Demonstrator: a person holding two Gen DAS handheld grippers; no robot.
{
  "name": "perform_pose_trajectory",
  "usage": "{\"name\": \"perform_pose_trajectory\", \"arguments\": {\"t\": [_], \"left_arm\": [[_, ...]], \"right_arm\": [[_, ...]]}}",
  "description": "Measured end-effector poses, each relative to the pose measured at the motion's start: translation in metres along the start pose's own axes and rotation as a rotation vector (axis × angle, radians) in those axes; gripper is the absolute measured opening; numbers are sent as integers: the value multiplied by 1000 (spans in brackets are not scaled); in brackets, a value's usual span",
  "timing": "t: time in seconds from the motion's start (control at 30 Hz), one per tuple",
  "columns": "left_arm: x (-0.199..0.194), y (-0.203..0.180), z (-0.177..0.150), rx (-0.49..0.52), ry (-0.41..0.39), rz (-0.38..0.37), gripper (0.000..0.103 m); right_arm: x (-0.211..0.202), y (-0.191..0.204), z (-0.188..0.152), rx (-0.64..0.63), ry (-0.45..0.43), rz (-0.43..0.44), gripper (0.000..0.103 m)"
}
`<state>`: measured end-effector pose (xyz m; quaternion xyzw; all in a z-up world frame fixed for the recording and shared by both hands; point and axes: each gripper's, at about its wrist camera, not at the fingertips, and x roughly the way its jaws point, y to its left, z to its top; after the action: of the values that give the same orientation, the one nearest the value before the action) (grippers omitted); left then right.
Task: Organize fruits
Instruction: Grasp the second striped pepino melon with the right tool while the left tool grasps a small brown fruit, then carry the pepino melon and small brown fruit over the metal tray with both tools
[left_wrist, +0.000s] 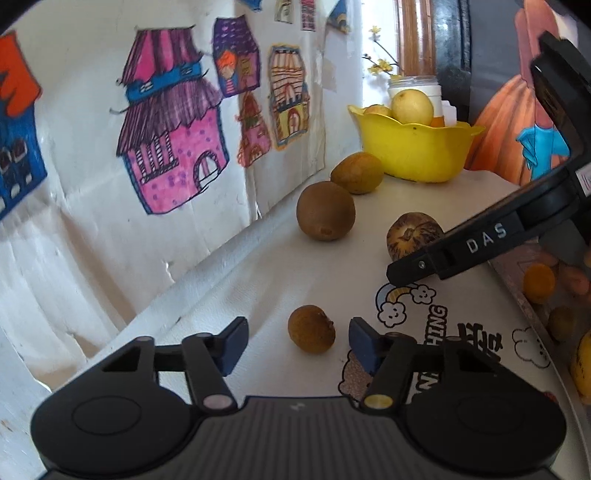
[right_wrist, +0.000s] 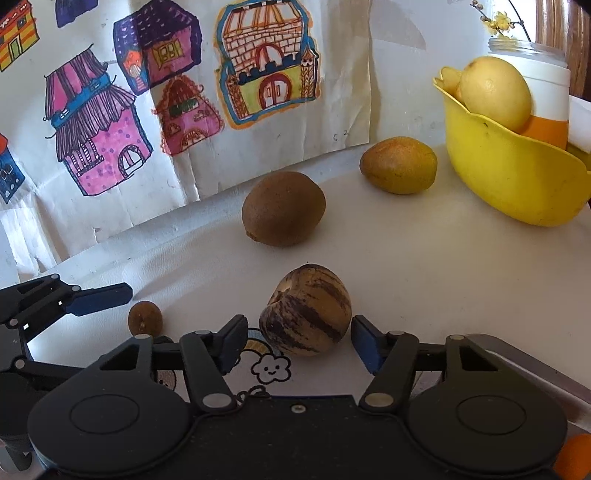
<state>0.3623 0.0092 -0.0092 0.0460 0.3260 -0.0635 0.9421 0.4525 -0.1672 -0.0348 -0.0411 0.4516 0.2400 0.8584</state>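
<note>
Brown small fruit (left_wrist: 311, 328) between left claw (left_wrist: 297, 345) pads, untouched | striped fruit (right_wrist: 306, 309) between right claw (right_wrist: 299, 343), gaps

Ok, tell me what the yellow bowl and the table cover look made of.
Yellow bowl: probably plastic, smooth with a dull sheen, its thin wavy rim looking moulded. Table cover: likely soft vinyl or coated cloth, matte white, lightly wrinkled, with printed cartoon clouds; can't say which.

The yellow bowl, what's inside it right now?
The yellow bowl holds a large pale yellow fruit at the rim, with a second yellowish fruit beside it. The bowl's wall hides anything lower down.
</note>
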Motion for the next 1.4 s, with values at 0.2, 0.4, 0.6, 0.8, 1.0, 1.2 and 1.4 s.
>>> {"name": "perform_pose_trajectory", "arguments": {"t": [0.2,0.4,0.6,0.8,1.0,1.2,1.4], "left_arm": [[2,1,2,-17,6,-6,57],[2,1,2,-17,5,-20,44],[2,0,3,-23,3,-39,31],[1,1,2,-39,2,-48,30],[-7,4,-2,-64,5,-52,30],[-19,5,-3,-79,-6,-45,30],[-23,6,-5,-116,-4,-52,29]], "right_arm": [[3,2,3,-19,7,5,65],[2,1,4,-22,6,10,65],[2,3,3,-39,4,-1,62],[0,-1,2,-34,-4,-1,52],[-2,0,0,-17,-11,6,52],[-7,-3,-6,16,-27,21,51],[-16,-2,-12,1,-65,20,51]]}}
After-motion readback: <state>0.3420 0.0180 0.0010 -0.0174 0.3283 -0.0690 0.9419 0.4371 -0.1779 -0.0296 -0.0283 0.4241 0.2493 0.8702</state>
